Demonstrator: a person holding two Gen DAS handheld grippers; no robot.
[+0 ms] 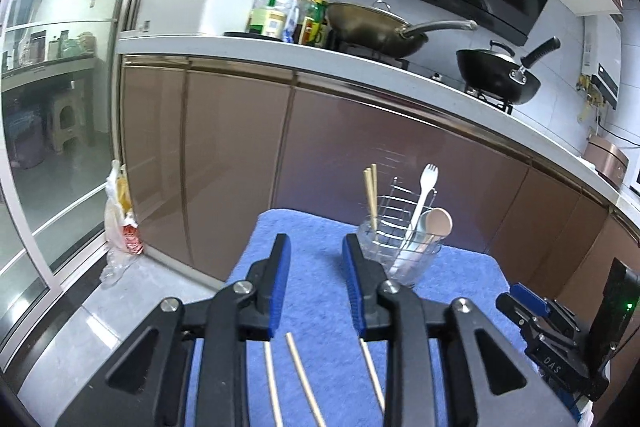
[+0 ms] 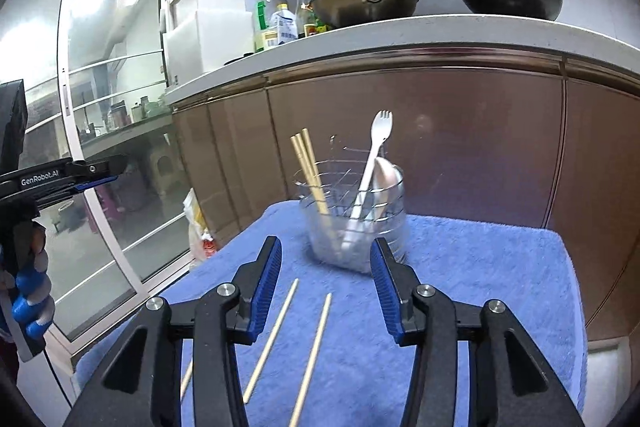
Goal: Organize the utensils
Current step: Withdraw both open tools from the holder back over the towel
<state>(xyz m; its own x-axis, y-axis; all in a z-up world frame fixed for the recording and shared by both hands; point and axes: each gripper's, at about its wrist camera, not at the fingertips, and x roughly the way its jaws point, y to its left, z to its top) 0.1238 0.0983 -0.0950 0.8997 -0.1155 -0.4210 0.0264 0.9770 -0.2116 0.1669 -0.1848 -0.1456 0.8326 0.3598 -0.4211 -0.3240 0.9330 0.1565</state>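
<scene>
Left wrist view: the left gripper [image 1: 314,247] has its fingers [image 1: 280,279] spread wide over the blue towel [image 1: 320,227], holding nothing. Three loose chopsticks [image 1: 302,379] lie at the lower centre; the utensil holder [image 1: 402,247], centre right, carries chopsticks, a white fork [image 1: 424,195] and a spoon [image 1: 438,221]. Right wrist view: the right gripper [image 2: 326,259] is likewise wide and empty, with the holder upper centre.

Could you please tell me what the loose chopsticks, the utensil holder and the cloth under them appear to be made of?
Chopsticks: probably bamboo or light wood, pale tan, matte, unpainted.
Utensil holder: thin shiny metal wire, likely chromed or stainless, around a clear inner cup that looks like plastic, though glass is possible.
Cloth: blue terry-like towel with a fuzzy, looped nap.
</scene>
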